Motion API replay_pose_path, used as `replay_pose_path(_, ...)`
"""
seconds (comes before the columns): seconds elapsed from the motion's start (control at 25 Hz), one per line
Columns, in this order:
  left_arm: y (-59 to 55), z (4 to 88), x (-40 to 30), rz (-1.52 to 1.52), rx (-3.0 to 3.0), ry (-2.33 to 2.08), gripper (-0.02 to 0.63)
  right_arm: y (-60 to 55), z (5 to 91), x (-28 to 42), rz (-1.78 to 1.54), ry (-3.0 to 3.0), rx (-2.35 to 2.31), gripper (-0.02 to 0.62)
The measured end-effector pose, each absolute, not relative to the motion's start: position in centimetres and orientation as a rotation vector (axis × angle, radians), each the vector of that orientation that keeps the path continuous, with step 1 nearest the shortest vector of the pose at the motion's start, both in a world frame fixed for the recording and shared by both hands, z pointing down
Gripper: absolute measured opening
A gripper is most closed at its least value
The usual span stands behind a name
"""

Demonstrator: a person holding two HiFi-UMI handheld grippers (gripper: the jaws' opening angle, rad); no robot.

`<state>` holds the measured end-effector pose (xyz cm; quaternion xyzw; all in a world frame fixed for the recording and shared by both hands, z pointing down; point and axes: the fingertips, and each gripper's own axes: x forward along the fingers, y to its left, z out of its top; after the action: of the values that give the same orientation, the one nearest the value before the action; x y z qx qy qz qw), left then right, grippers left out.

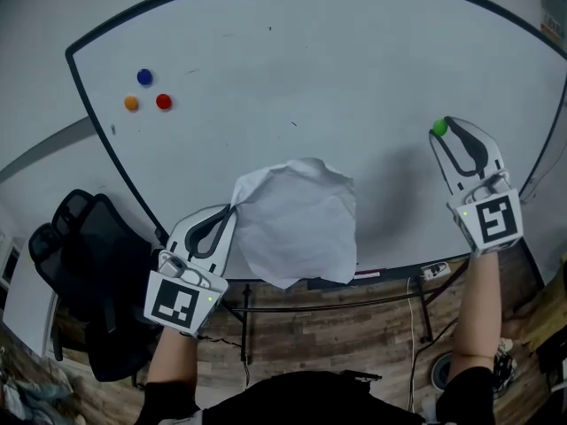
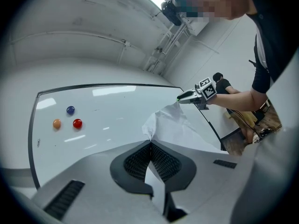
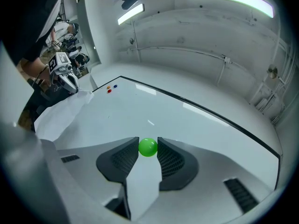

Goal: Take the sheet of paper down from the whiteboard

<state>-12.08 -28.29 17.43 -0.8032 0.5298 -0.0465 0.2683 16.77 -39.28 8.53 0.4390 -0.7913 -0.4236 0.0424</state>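
Note:
The white sheet of paper (image 1: pixel 297 220) hangs crumpled in front of the whiteboard (image 1: pixel 337 51), off its surface near the lower edge. My left gripper (image 1: pixel 234 209) is shut on the sheet's upper left corner; in the left gripper view the paper (image 2: pixel 175 125) runs out from between the closed jaws (image 2: pixel 150 144). My right gripper (image 1: pixel 440 129) is at the board's right side, shut on a small green magnet (image 1: pixel 438 127). That green magnet (image 3: pixel 148 147) sits pinched between the pads in the right gripper view, where the paper (image 3: pixel 60 113) shows at far left.
Blue (image 1: pixel 144 77), orange (image 1: pixel 131 103) and red (image 1: pixel 163 102) magnets stick to the board's upper left. A black office chair (image 1: pixel 84 255) stands at lower left by the board's frame. Below the board are its stand bars (image 1: pixel 354 304) and a wooden floor.

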Motion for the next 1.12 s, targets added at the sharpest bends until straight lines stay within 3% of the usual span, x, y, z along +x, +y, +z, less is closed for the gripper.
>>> replay_pose_path(0.72,-25.8,22.2,-13.8,-0.083,-2.247,1.536,0.014,-44.2,7.5,8.5,-1.397,-2.34,1.281,0.13)
replay_pose_path(1.12,-25.3,25.1,-13.0,-0.053,-2.337,1.555,0.014,-45.4,7.9,7.4,-1.413,-2.328,1.261,0.13)
